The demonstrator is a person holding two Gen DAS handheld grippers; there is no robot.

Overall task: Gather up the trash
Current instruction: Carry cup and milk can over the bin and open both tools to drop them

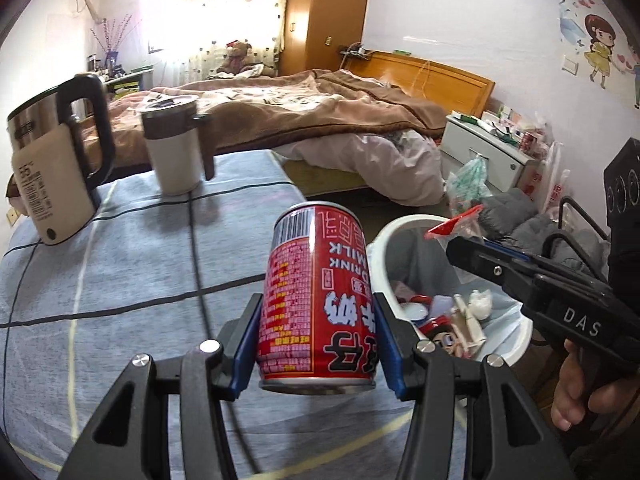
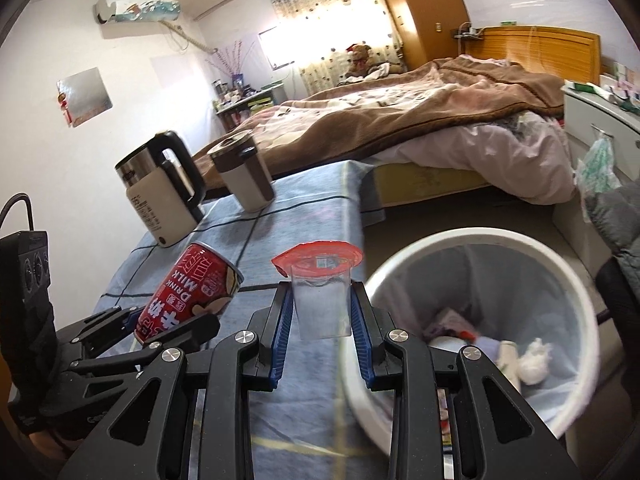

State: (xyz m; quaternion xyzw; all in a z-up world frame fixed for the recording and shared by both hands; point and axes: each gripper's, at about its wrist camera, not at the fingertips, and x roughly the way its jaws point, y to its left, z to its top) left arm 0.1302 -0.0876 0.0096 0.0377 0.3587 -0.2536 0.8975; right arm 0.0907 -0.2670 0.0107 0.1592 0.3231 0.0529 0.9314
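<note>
While the left gripper [image 1: 316,344] clamps its fingers on the stiff, probably light red metal milk can [image 1: 316,300] mid-body, the right gripper [image 2: 322,334] pinches the flimsy clear plastic cup [image 2: 321,304] by its sidewalls.

Red milk-drink can [image 1: 318,300] is upside down, tilted, just left of white bin [image 2: 480,240]. Clear plastic cup [image 2: 322,304] w/ red foil lid is upright, just beside bin's rim. Bin, lined w/ bag, holds mixed trash.
</note>
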